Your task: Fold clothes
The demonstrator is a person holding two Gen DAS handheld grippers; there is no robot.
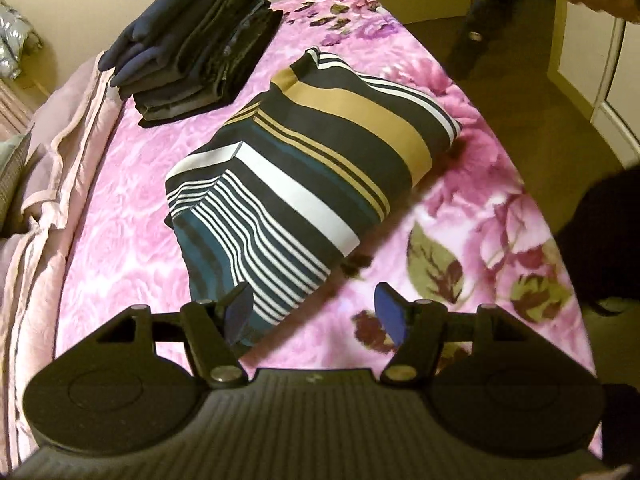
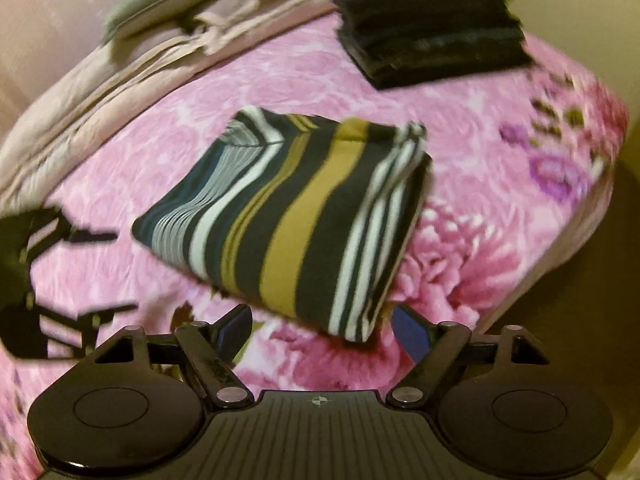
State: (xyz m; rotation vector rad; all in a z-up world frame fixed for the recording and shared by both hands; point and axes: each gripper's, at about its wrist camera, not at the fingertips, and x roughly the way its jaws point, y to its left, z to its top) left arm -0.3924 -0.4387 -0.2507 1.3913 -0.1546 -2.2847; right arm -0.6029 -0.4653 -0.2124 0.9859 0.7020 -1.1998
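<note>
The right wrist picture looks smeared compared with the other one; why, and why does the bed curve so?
Right wrist view: motion blur smears the striped folded garment and the dark stack of clothes. Left wrist view: mostly sharp, the stripes crisp. Both views: the fisheye lens bows the pink floral blanket, and the warm indoor light is dim.

Dim warm indoor light; fisheye bending at edges; right wrist view motion-blurred.

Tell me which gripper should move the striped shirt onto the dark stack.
Probably the left gripper: it is open with the striped shirt's corner at its fingers, and the dark stack lies straight ahead. The right gripper, also open, sits at the shirt's opposite edge.
</note>
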